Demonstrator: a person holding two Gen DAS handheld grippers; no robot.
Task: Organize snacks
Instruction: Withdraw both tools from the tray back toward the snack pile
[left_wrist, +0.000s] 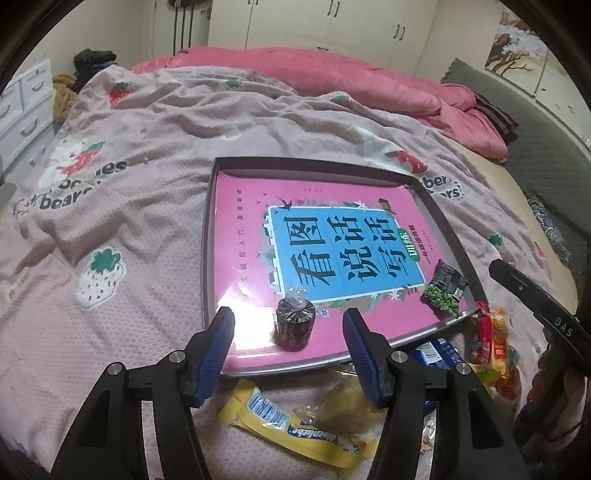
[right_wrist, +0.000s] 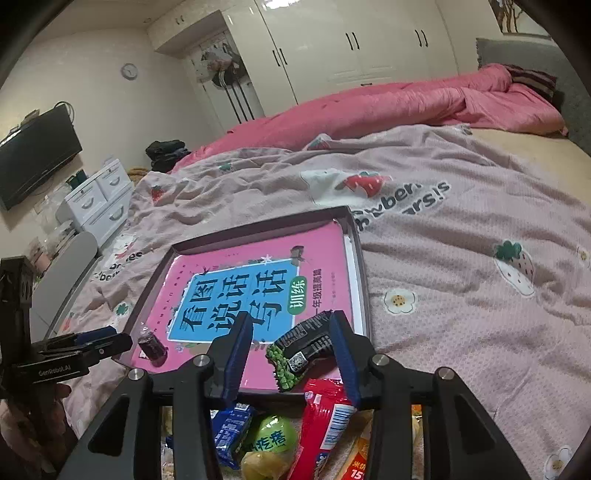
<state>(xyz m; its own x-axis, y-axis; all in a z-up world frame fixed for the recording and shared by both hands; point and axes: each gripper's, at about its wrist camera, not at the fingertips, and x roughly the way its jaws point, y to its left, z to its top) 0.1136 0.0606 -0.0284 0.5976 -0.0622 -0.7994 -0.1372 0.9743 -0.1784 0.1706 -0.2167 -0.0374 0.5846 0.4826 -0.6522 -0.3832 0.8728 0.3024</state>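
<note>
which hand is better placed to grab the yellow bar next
Left, probably. The yellow bar lies just beneath the open left gripper; the right gripper sits over the red packet.

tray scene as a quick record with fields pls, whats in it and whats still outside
tray: on the bedspread, lined with a pink book
in tray: dark wrapped candy, green pea packet
outside, near edge: yellow bar, red packet, blue packet
left hand-held gripper: open, empty
right hand-held gripper: open, empty
</note>
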